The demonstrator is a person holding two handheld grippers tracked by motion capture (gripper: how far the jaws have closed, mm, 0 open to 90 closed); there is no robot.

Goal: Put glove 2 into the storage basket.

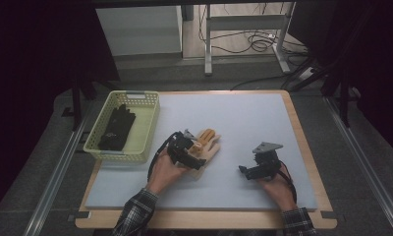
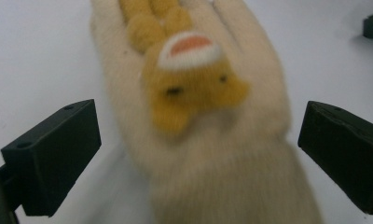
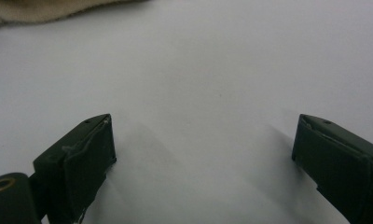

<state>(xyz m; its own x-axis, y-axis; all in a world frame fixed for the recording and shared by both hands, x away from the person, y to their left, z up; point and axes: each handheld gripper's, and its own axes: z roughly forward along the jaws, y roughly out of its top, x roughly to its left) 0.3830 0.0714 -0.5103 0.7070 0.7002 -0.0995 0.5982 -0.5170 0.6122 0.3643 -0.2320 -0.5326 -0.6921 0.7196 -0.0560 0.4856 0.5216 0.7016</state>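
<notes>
High view shows a cream glove (image 1: 208,145) with an orange animal face lying flat on the pale mat (image 1: 243,123), a little toward the mat's near edge from its middle, with the left gripper (image 1: 194,156) over its cuff. Left gripper view has that gripper's jaws spread wide on either side of the glove (image 2: 208,140), not pinching it. Well apart, toward the near right corner, the right gripper (image 1: 247,171) rests with jaws parted over bare mat, and a yellow basket (image 1: 150,125) holding dark gloves (image 1: 117,127) sits at the left edge.

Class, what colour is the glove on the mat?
Cream glove with an orange-yellow animal patch; clearest in the left gripper view.
</notes>
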